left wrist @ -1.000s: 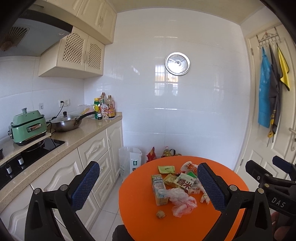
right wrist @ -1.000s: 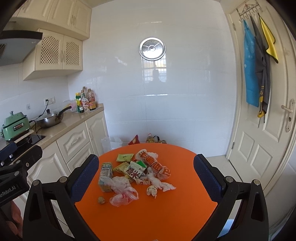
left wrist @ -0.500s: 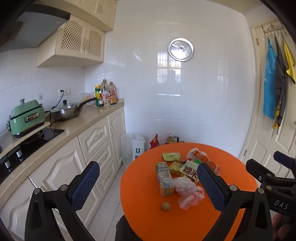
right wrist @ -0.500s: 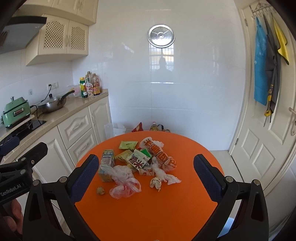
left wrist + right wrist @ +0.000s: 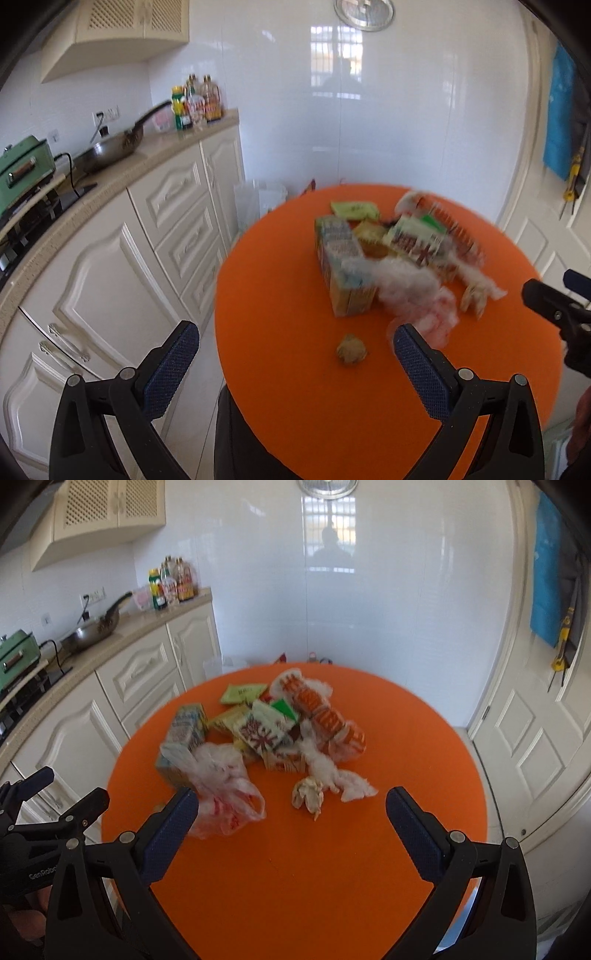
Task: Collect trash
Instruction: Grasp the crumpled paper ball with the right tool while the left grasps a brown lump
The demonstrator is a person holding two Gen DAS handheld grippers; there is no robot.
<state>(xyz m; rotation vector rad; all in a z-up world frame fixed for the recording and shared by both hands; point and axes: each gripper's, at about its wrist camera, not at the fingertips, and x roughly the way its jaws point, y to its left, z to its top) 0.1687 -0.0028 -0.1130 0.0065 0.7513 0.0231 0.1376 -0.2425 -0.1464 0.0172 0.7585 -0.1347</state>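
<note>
A pile of trash lies on a round orange table [image 5: 303, 406] [image 5: 295, 878]: a drink carton [image 5: 341, 266] [image 5: 183, 738], a crumpled clear plastic bag [image 5: 417, 299] [image 5: 225, 790], snack wrappers [image 5: 266, 731], an orange-printed wrapper [image 5: 325, 716], white tissue [image 5: 347, 779], a crumpled paper wad [image 5: 308, 794] and a small brown lump [image 5: 351, 350]. My left gripper [image 5: 295, 365] hangs open over the table's near left edge, short of the lump. My right gripper [image 5: 291, 830] is open just before the bag and wad. Both hold nothing.
A cream cabinet run with a stone counter [image 5: 110, 173] stands left of the table, carrying a wok, bottles and a green cooker. A white bag [image 5: 258, 199] sits on the floor behind the table. A white door [image 5: 535, 716] with hanging cloths is at right.
Both grippers have tilted down and moved closer to the table; the trash pile now looks larger and nearer. Their fingers stay open and nothing has been picked up.
</note>
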